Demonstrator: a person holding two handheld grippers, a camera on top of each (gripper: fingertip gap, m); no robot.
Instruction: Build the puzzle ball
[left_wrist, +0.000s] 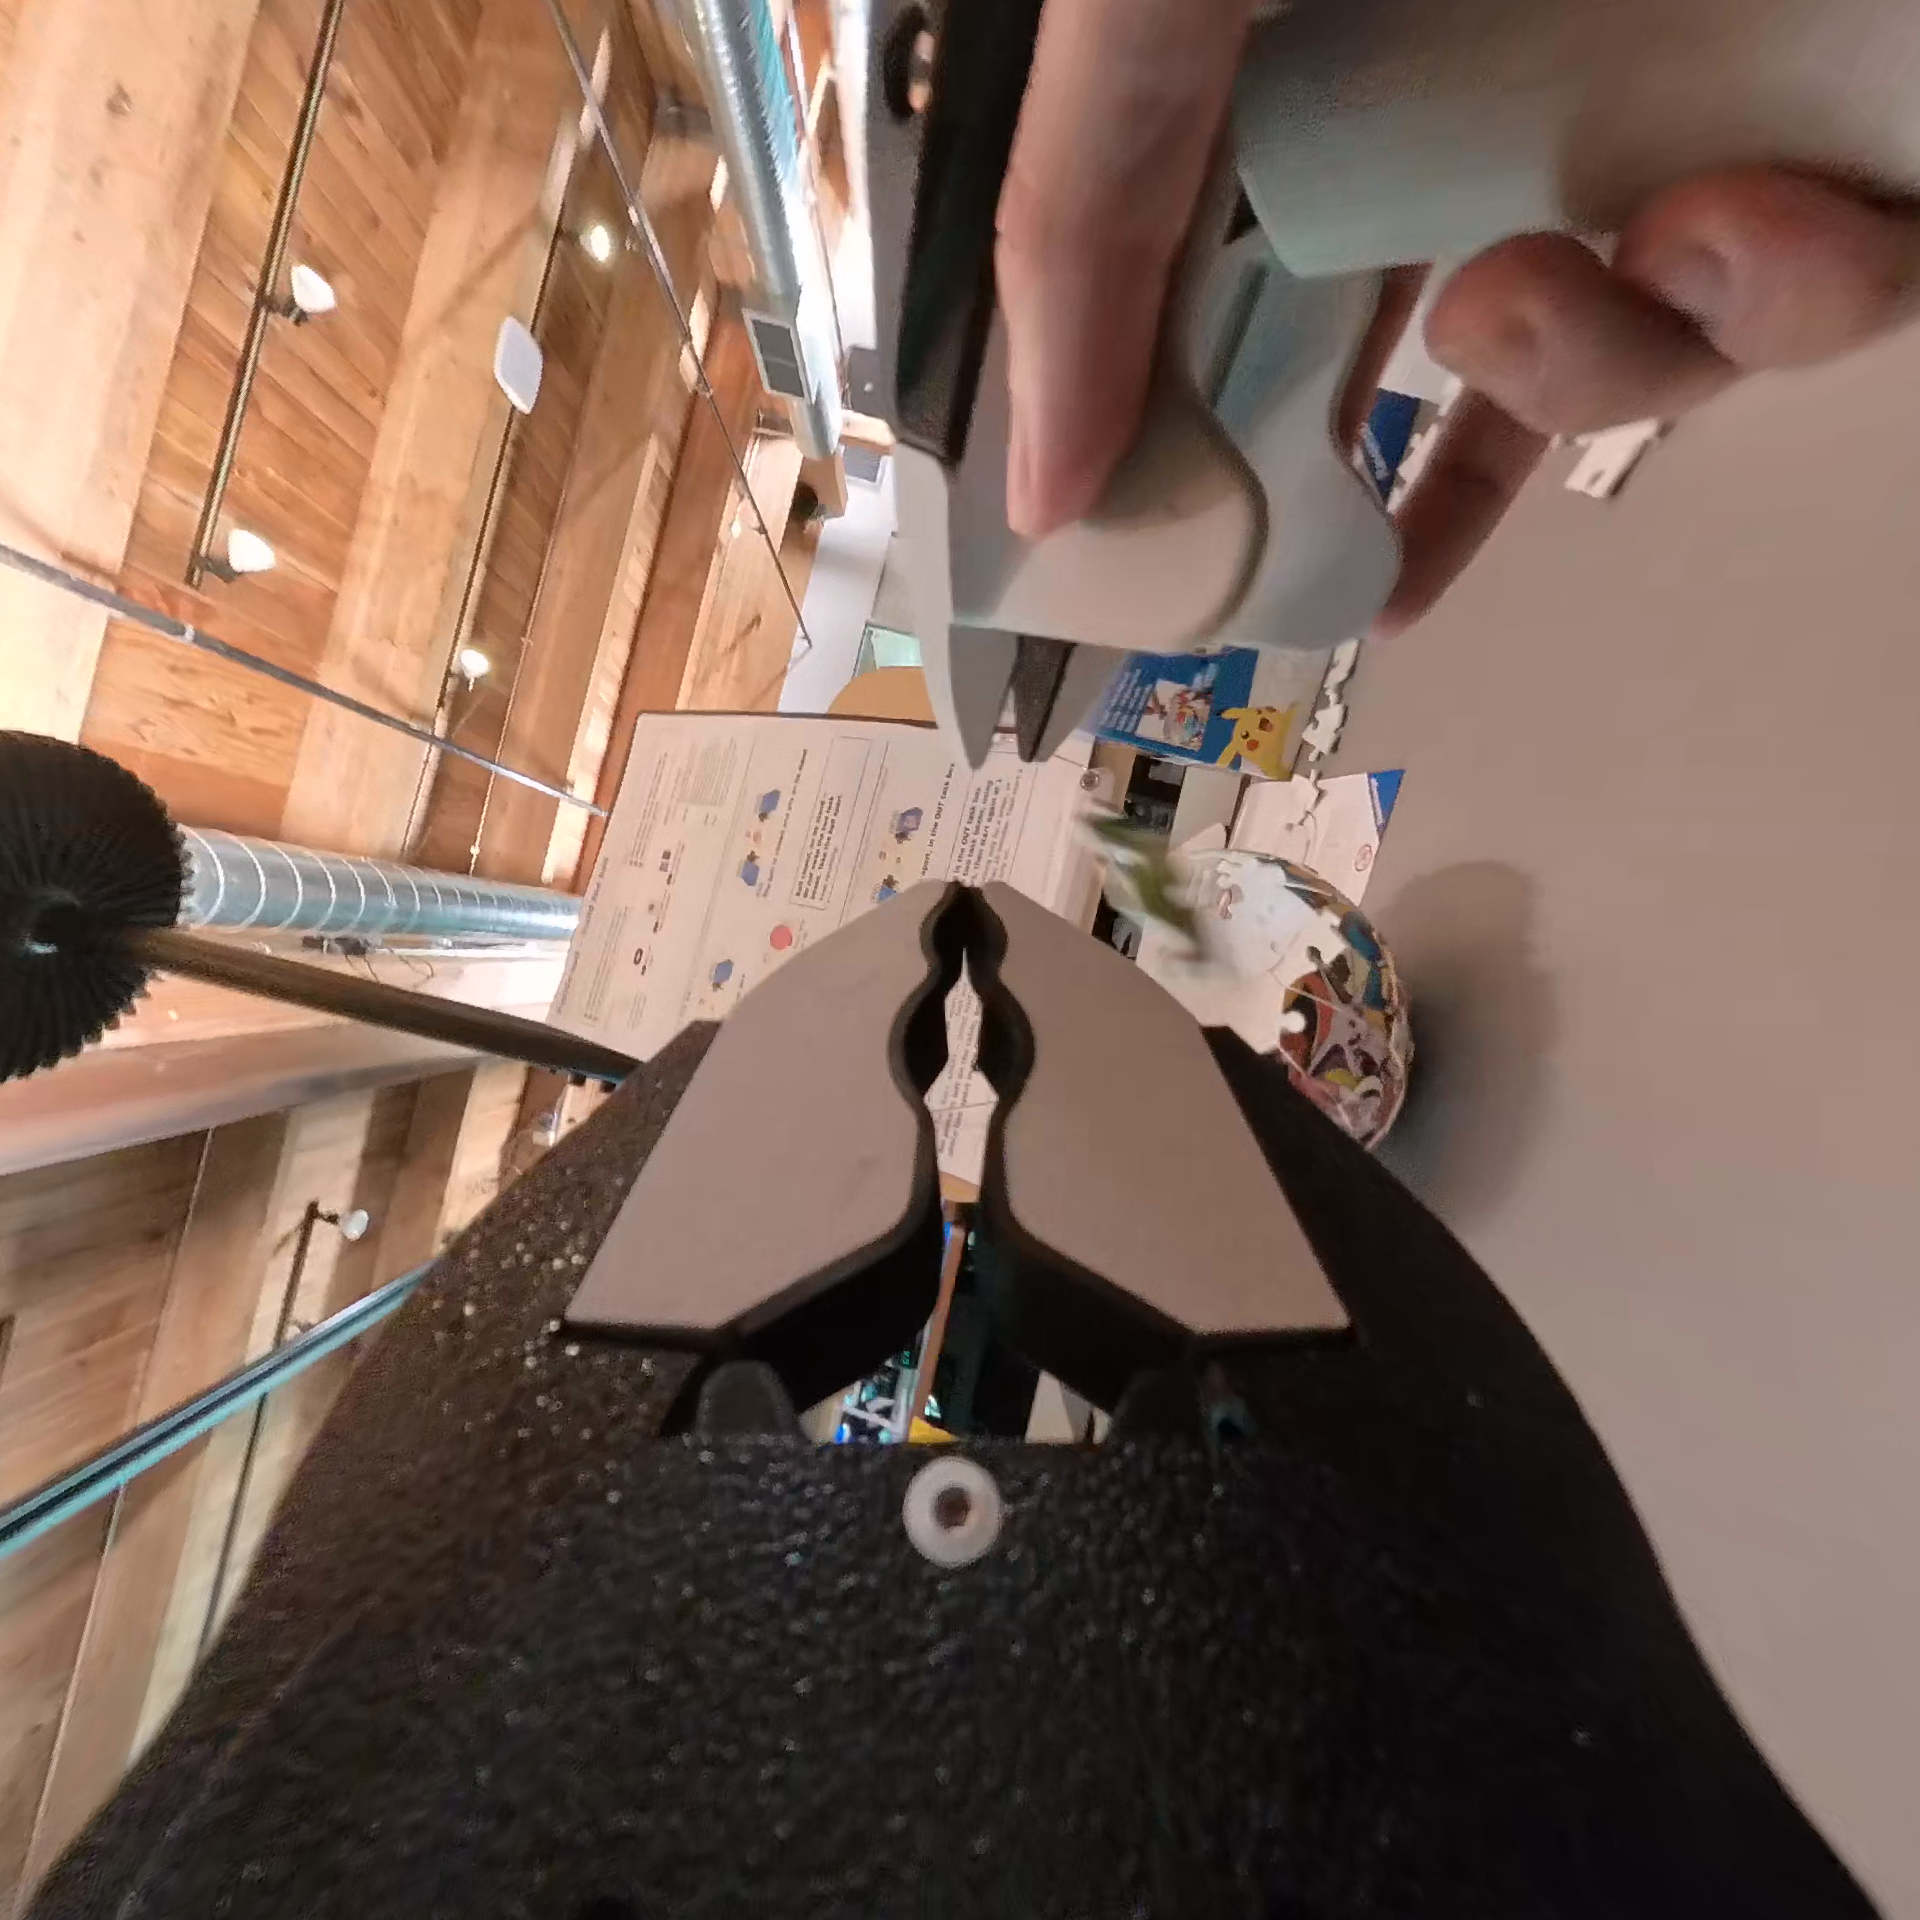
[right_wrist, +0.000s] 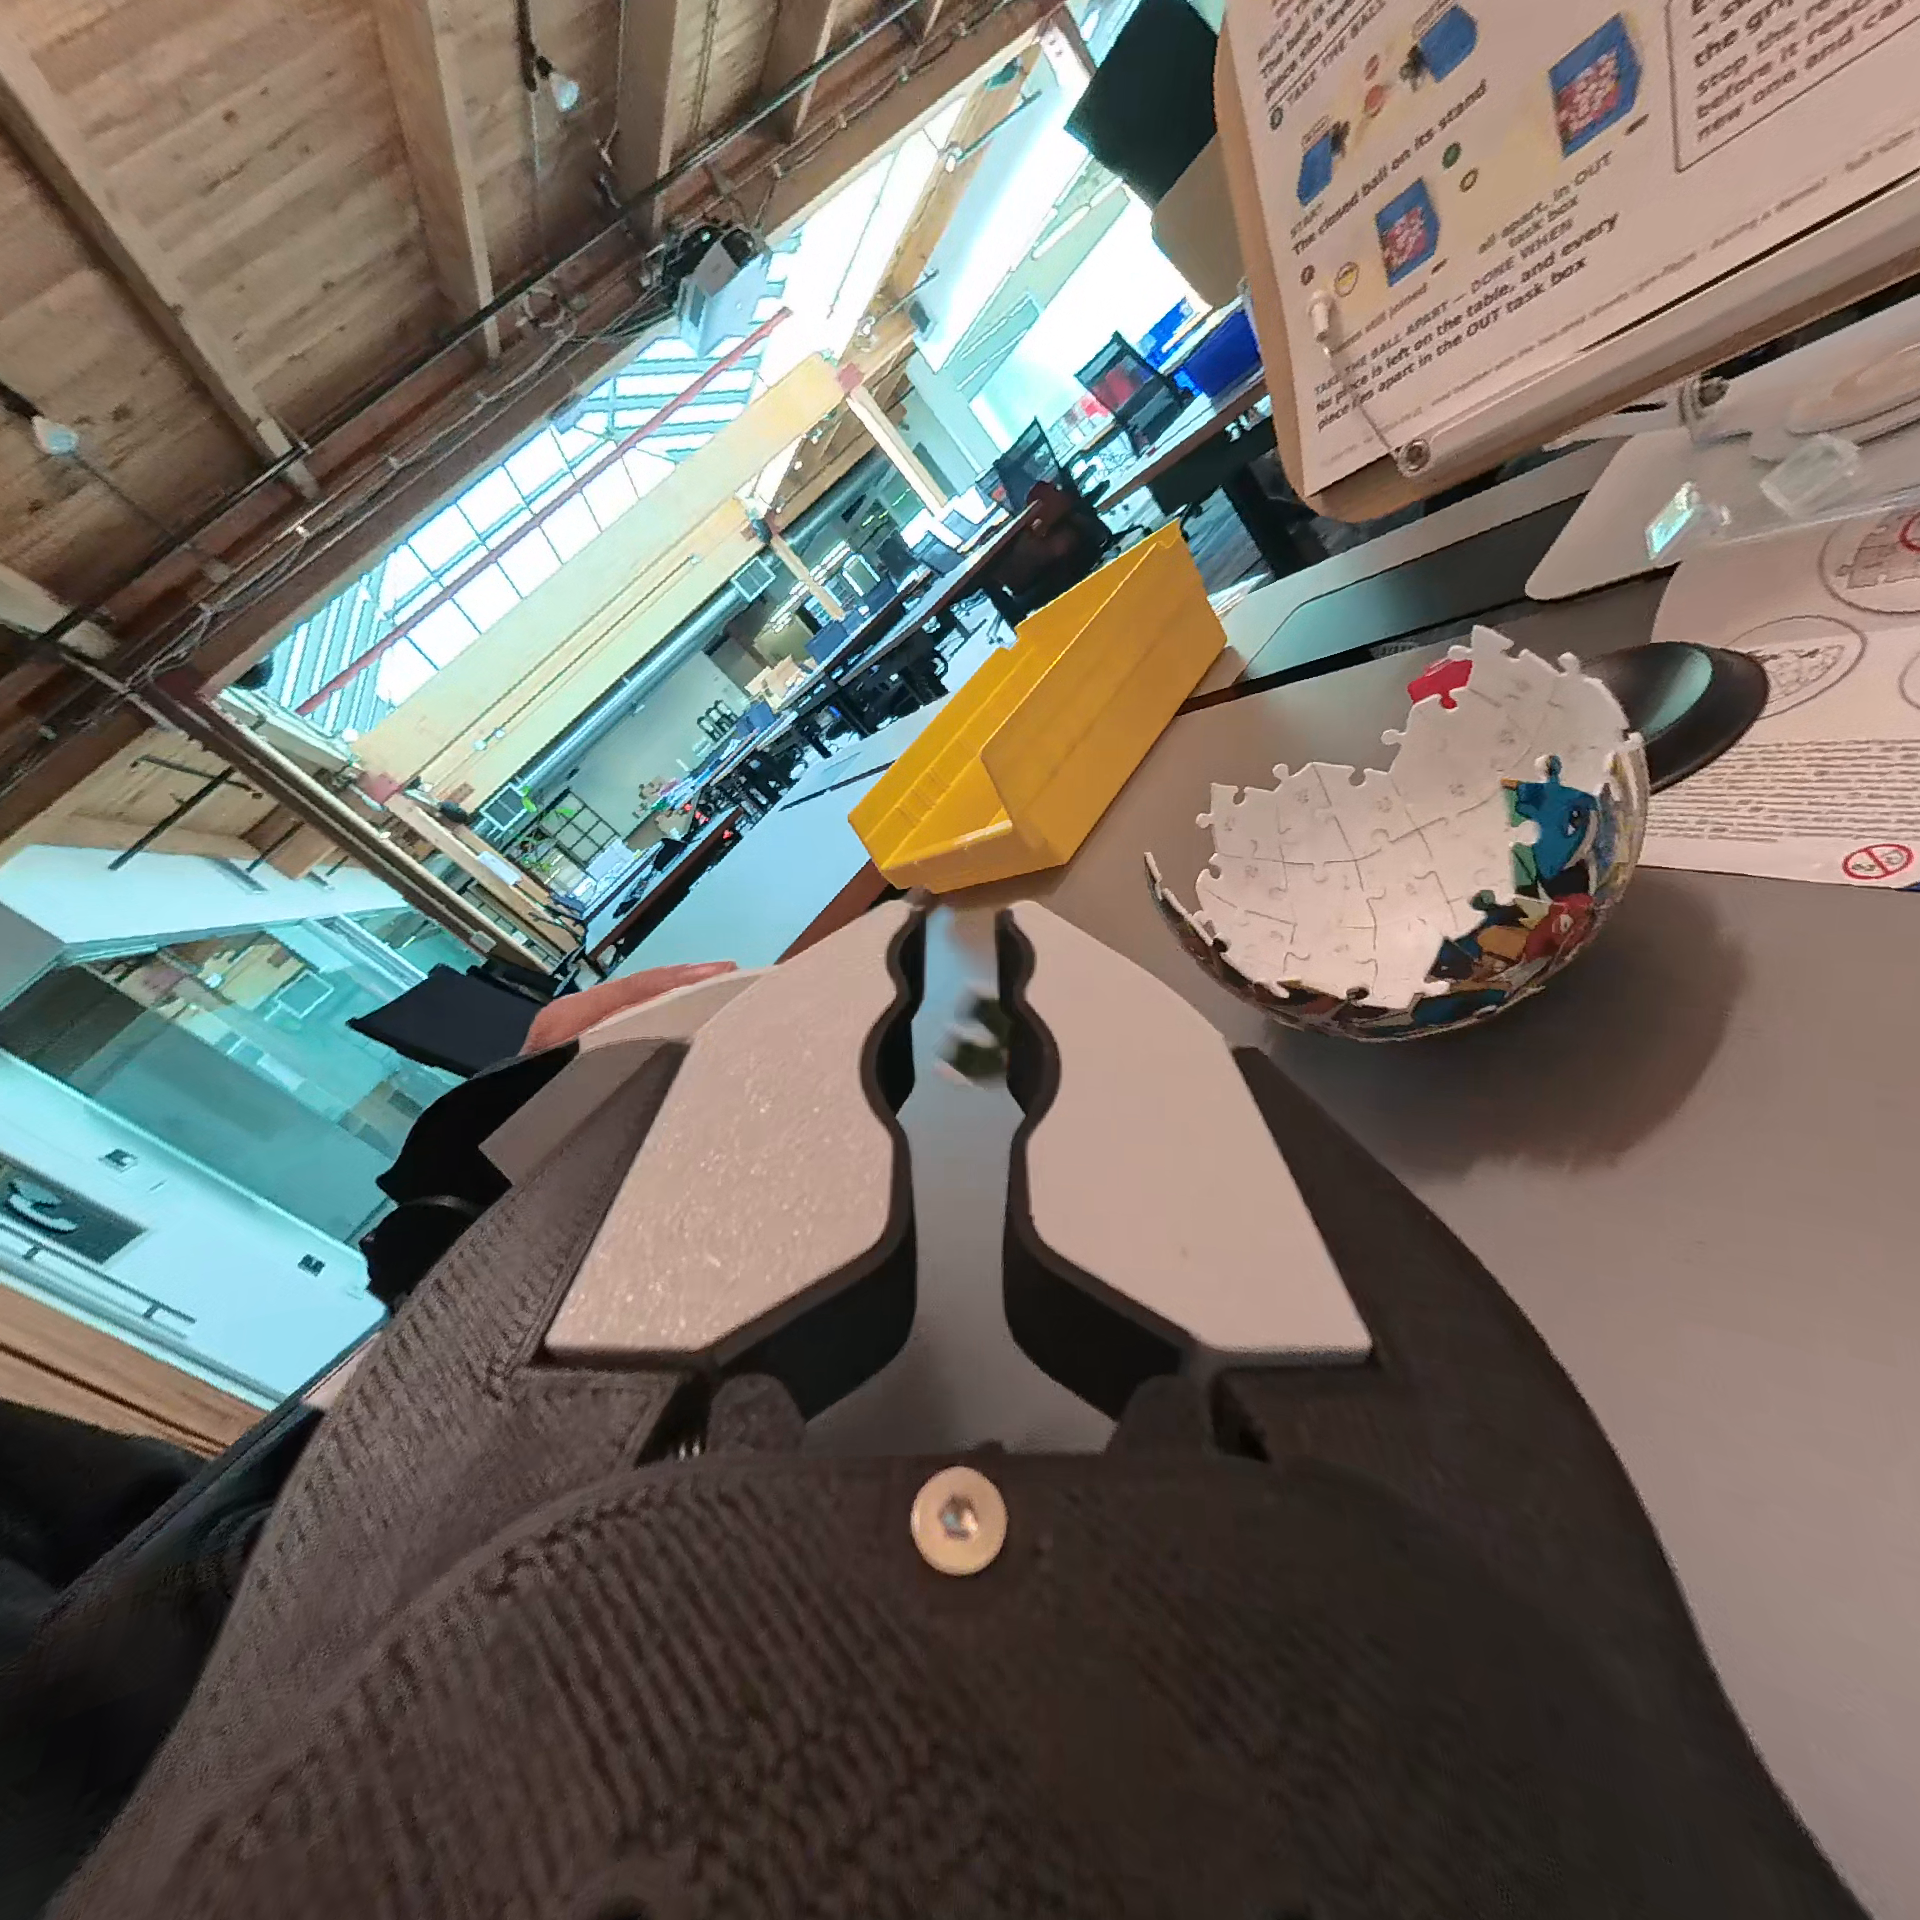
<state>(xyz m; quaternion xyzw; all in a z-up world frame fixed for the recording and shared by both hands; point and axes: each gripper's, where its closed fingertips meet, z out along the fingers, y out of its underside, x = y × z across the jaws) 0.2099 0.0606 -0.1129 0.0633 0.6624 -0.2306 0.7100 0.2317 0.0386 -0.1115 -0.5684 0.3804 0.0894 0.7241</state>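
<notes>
- Our right gripper (right_wrist: 961, 914) stands slightly parted; a small blurred greenish piece (right_wrist: 977, 1039) shows between its fingers, but we cannot tell whether they grip it.
- Our left gripper (left_wrist: 966, 896) is closed and empty.
- The half-built puzzle ball (right_wrist: 1455, 862) rests on the grey table (right_wrist: 1662, 1195), near the yellow bin (right_wrist: 1049, 727).
- We judge the shell light and fragile; grip at the rim.
- The hand (left_wrist: 1299, 260) tilts the right gripper steeply.

left wrist: rolled, faces ceiling and table | right wrist: close, tilted | shared: puzzle ball (left_wrist: 1340, 997) (right_wrist: 1434, 862)
</notes>
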